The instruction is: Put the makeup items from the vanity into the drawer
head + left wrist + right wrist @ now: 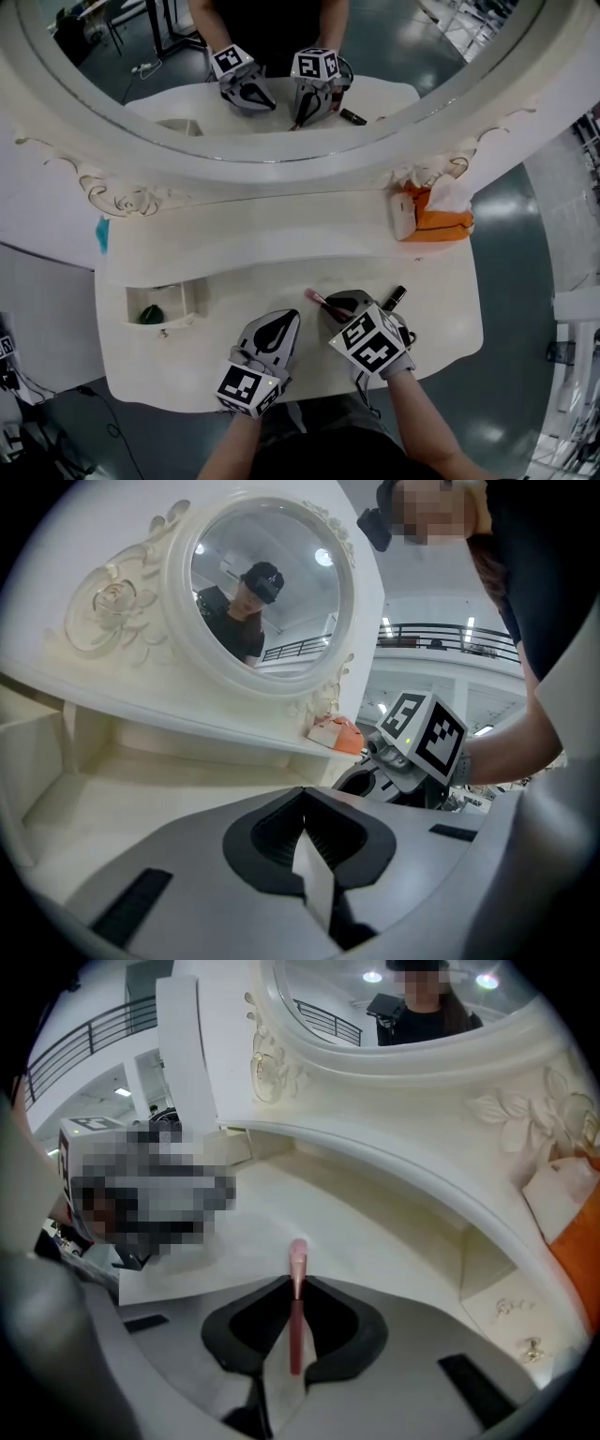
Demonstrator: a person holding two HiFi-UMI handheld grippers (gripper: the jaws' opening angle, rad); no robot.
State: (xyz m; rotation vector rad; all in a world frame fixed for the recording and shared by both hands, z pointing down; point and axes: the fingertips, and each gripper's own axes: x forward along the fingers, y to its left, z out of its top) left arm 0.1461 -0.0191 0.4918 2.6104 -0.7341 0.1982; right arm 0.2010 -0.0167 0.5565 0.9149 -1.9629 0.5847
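Note:
A pink makeup brush [316,300] sticks out of my right gripper [332,310], whose jaws are shut on its handle just above the vanity top [281,262]. In the right gripper view the brush [297,1312] runs straight between the fingertips, bristle end forward. A black tube [396,297] lies on the top right beside that gripper. My left gripper [285,322] rests to its left near the front edge, jaws shut together with nothing in them [305,797]. The open drawer [184,302] sits at the left of the vanity with a green item [150,314] inside.
A large round mirror [281,56] in an ornate white frame rises behind the top. An orange tissue box [436,220] stands on the shelf at the back right. The vanity's curved front edge is just below both grippers.

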